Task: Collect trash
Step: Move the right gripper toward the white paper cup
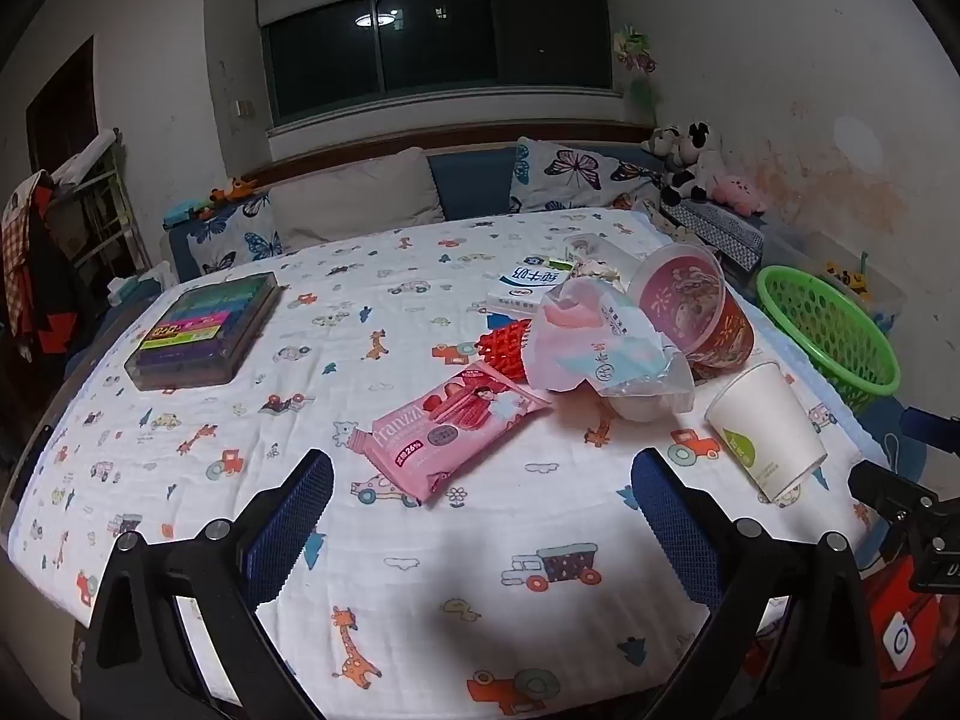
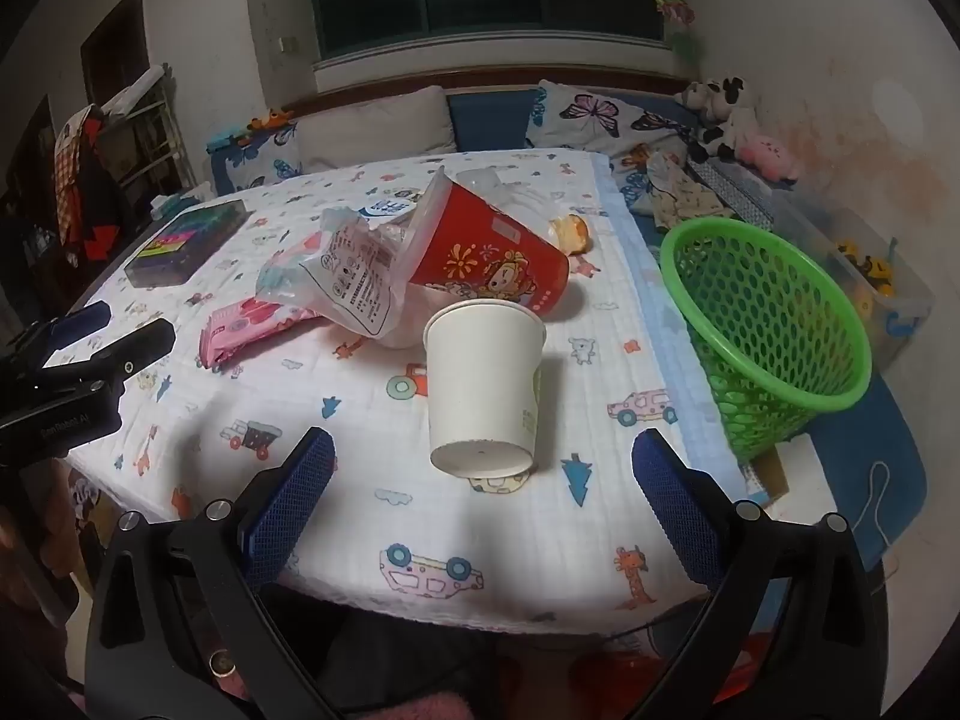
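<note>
A lived-in room of a home, likely a child's. Told by the cartoon-print cloth (image 1: pixel 420 540) over the surface, butterfly pillows (image 1: pixel 570 174) along a blue bench under a dark window (image 1: pixel 438 42), stuffed animals (image 1: pixel 690 162) in the corner, clothes (image 1: pixel 36 264) hung on a rack, stained walls (image 1: pixel 840 180).

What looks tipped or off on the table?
The white paper cup lies on its side, as does the red noodle tub behind it. The green basket leans at the table's right edge. Both grippers, left and right, are open.
</note>
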